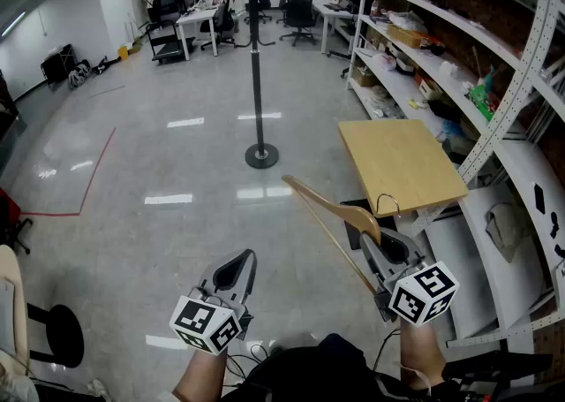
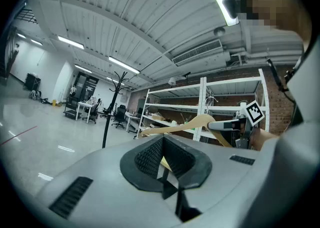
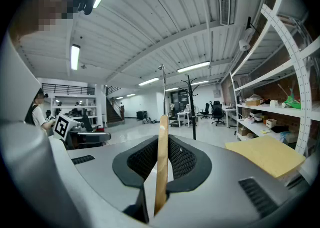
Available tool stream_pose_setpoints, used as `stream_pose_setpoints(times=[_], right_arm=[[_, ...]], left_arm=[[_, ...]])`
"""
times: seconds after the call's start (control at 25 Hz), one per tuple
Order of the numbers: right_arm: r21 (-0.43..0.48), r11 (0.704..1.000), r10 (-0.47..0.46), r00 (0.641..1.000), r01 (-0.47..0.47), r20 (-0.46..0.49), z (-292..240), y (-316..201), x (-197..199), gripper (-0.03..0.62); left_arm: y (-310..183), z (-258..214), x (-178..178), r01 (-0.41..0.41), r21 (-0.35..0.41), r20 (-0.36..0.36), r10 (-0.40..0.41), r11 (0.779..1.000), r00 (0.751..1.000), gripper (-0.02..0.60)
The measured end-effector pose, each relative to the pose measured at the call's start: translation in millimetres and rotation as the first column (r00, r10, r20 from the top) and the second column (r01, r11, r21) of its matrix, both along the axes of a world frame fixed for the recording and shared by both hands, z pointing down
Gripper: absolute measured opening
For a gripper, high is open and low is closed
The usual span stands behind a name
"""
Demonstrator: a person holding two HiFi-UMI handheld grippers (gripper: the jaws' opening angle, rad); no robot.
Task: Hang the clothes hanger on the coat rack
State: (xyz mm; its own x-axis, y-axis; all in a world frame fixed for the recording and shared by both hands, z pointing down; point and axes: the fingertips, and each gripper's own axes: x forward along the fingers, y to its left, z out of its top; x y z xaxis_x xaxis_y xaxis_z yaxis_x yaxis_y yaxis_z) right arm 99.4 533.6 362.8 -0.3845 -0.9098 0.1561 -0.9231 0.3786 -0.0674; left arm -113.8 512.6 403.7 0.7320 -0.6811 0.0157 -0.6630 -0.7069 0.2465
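Observation:
A black coat rack (image 1: 256, 56) stands on the grey floor a few steps ahead, also in the left gripper view (image 2: 106, 119) and the right gripper view (image 3: 192, 106). My right gripper (image 1: 381, 248) is shut on a wooden clothes hanger (image 1: 328, 209), whose metal hook (image 1: 386, 202) points right. In the right gripper view the hanger (image 3: 160, 164) stands upright between the jaws of the right gripper (image 3: 160, 159). My left gripper (image 1: 237, 271) is low at the left, shut and holding nothing. From the left gripper (image 2: 162, 158) the hanger (image 2: 185, 124) shows to the right.
A light wooden table (image 1: 402, 162) stands right of the rack, against white metal shelving (image 1: 459, 64) loaded with clutter. Desks and office chairs (image 1: 300, 7) fill the far end. A black stool (image 1: 62, 334) sits at the lower left. A red line (image 1: 93, 175) marks the floor.

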Motion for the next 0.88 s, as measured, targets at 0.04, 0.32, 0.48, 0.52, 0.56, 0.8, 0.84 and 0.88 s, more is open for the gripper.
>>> stream_pose_setpoints(times=[0.04, 0.32, 0.48, 0.52, 0.56, 0.8, 0.84, 0.88], right_arm=[[-0.008, 1.000, -0.003, 1.000, 0.003, 0.004, 3, -4, -4, 0.057], [-0.025, 0.999, -0.023, 1.000, 0.023, 0.001, 10, -52, -16, 0.057], [-0.027, 0.998, -0.052, 0.998, 0.052, 0.021, 17, -101, -6, 0.057], [-0.026, 0.998, -0.057, 0.998, 0.058, 0.028, 18, -115, -4, 0.057], [-0.025, 0.998, -0.063, 0.997, 0.064, 0.036, 18, -129, -1, 0.057], [-0.031, 0.988, -0.147, 0.987, 0.149, 0.062, 15, -204, 17, 0.057], [-0.026, 0.987, -0.158, 0.985, 0.160, 0.066, 14, -216, 19, 0.057], [-0.019, 0.985, -0.169, 0.983, 0.171, 0.070, 12, -228, 22, 0.057]], left_arm=[[-3, 0, -4, 0.001, -0.002, -0.002, -0.001, 1.000, 1.000, 0.000], [-47, 6, -19, 0.035, -0.008, 0.006, -0.035, 0.999, 0.999, 0.000], [-93, 11, -8, 0.054, -0.022, 0.010, -0.053, 0.998, 0.999, 0.000], [-105, 9, -4, 0.056, -0.018, 0.016, -0.055, 0.998, 0.998, 0.000], [-118, 6, 0, 0.058, -0.011, 0.025, -0.057, 0.998, 0.998, 0.000], [-190, -22, 36, 0.083, 0.070, 0.107, -0.090, 0.994, 0.990, 0.000], [-201, -26, 40, 0.085, 0.068, 0.103, -0.092, 0.994, 0.990, 0.000], [-212, -28, 45, 0.085, 0.066, 0.105, -0.091, 0.994, 0.990, 0.000]])
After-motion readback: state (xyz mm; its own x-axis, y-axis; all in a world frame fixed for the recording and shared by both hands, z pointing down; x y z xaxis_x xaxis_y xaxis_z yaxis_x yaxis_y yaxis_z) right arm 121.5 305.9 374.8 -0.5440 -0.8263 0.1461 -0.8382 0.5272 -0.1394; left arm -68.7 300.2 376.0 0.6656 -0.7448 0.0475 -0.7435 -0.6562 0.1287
